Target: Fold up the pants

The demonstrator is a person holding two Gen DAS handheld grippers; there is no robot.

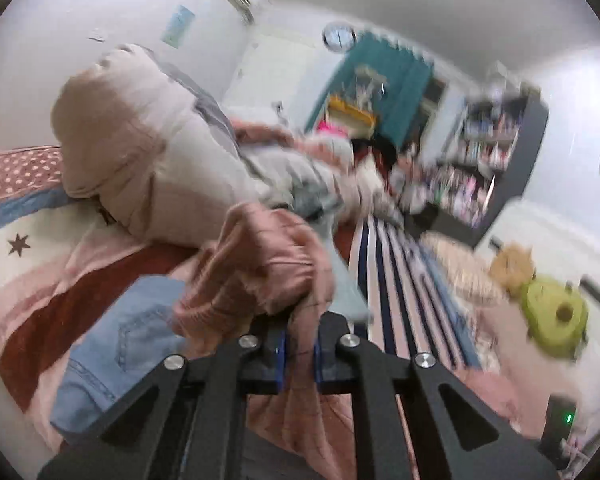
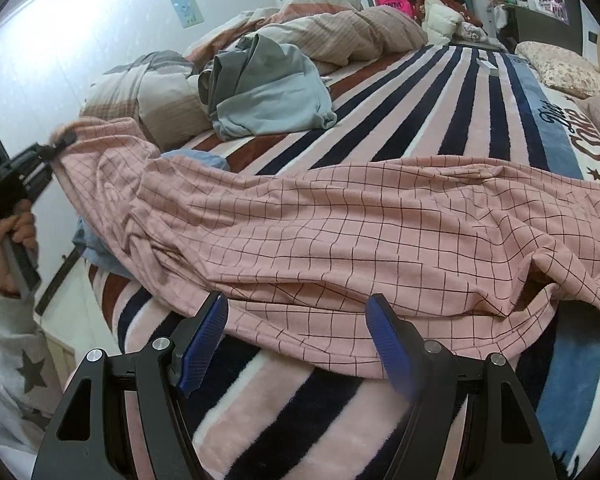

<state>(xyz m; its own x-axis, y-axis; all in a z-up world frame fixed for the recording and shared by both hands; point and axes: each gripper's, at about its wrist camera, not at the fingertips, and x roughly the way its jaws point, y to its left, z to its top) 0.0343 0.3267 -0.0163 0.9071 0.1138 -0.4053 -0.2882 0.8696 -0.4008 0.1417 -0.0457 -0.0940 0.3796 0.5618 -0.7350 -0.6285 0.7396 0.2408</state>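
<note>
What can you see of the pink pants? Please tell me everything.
The pink pants look like soft cloth with a thin dark grid. They lie wrinkled across the striped blanket, partly over a blue garment. The left gripper is shut on one end and holds it raised above the bed. The right gripper is open at the near edge, not gripping it.

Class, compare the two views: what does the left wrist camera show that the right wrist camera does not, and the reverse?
Only the left wrist view: a wall clock and a green plush toy. Only the right wrist view: the open right gripper, a hand holding the left gripper, and a grey garment. Both: the pink checked pants clamped in the left gripper, and the striped blanket.
</note>
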